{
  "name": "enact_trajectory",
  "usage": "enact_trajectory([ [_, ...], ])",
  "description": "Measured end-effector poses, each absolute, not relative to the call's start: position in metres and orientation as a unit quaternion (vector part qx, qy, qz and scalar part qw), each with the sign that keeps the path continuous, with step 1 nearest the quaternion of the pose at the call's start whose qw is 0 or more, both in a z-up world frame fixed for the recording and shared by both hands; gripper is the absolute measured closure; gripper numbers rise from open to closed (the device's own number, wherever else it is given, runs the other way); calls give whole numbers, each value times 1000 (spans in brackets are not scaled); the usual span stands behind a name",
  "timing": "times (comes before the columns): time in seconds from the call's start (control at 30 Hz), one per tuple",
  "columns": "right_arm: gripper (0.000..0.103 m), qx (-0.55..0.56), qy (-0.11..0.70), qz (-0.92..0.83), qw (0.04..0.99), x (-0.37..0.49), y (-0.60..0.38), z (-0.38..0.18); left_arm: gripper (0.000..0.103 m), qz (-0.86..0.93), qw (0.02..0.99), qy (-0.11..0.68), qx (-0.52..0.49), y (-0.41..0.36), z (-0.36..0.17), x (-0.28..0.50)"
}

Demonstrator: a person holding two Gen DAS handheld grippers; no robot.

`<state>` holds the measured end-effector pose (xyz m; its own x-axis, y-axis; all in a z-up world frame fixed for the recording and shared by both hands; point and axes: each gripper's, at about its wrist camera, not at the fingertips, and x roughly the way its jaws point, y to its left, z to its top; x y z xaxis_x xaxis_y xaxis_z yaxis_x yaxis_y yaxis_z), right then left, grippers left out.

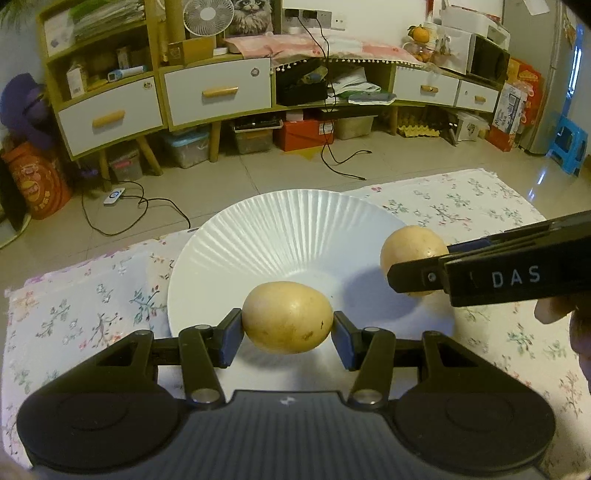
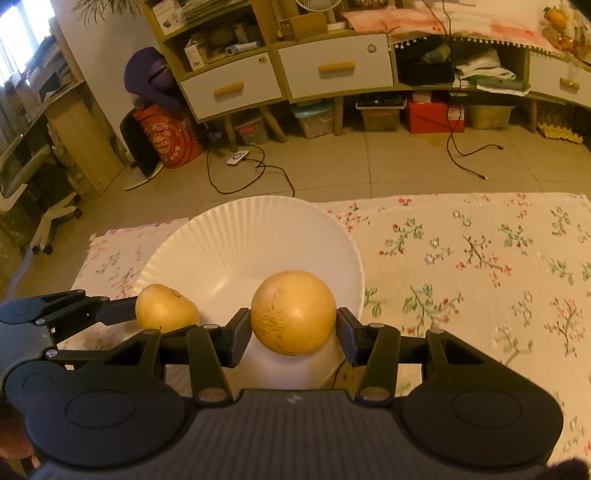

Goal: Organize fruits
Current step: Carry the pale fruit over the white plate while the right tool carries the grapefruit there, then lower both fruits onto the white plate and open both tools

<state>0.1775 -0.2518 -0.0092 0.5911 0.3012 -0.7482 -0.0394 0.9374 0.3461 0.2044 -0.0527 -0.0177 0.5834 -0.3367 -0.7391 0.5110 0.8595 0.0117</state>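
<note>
Floral cloth (image 2: pixel 480 258) covering table. Black cable (image 1: pixel 122 218) trailing across tiled floor (image 1: pixel 258 173) to small white device (image 1: pixel 113 196). Sideboard (image 1: pixel 218 92) standing behind, red box (image 1: pixel 303 134) sitting under it. Blue stool (image 1: pixel 567 144) standing at right. Fan (image 1: pixel 208 16) sitting on top.

A yellow-tan skin, flecked with small brown marks, is shown on the oval fruit (image 1: pixel 287 317) held in the left gripper (image 1: pixel 288 332), whose frame is black and whose pads (image 1: pixel 232 338) are dark blue. The rounder fruit (image 2: pixel 293 313) in the black right gripper (image 2: pixel 293 334) is coloured a deeper golden tan, streaked with fine brown scratches. The plate (image 1: pixel 295 229) is seen in plain white, patterned only by radiating ribs. The tablecloth (image 2: pixel 480 266) is printed on a pale ground with sprigs — green leaves, dark stems, small pink and red blossoms. White letters are carried on the right gripper's black side.
</note>
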Motion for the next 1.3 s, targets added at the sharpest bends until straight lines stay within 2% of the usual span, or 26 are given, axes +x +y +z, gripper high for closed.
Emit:
enact_trajectory([
  [0.73,57,111,422,113,892,193,-234,-18,59,-257,883,372,127,-60,-33,221],
  [0.87,57,112,416,114,895,191,-234,-14,49,-253,885,366,139,-60,-33,219],
  [0.97,46,122,407,114,898,190,-236,-9,42,-250,887,363,138,-58,-31,216],
  [1.1,42,129,407,113,897,186,-238,-6,30,-251,889,361,125,-52,-24,212],
  [1.17,36,131,406,110,898,182,-238,-3,24,-253,891,358,120,-50,-20,209],
  [1.3,27,129,402,109,900,171,-239,6,19,-250,892,362,105,-45,-10,200],
])
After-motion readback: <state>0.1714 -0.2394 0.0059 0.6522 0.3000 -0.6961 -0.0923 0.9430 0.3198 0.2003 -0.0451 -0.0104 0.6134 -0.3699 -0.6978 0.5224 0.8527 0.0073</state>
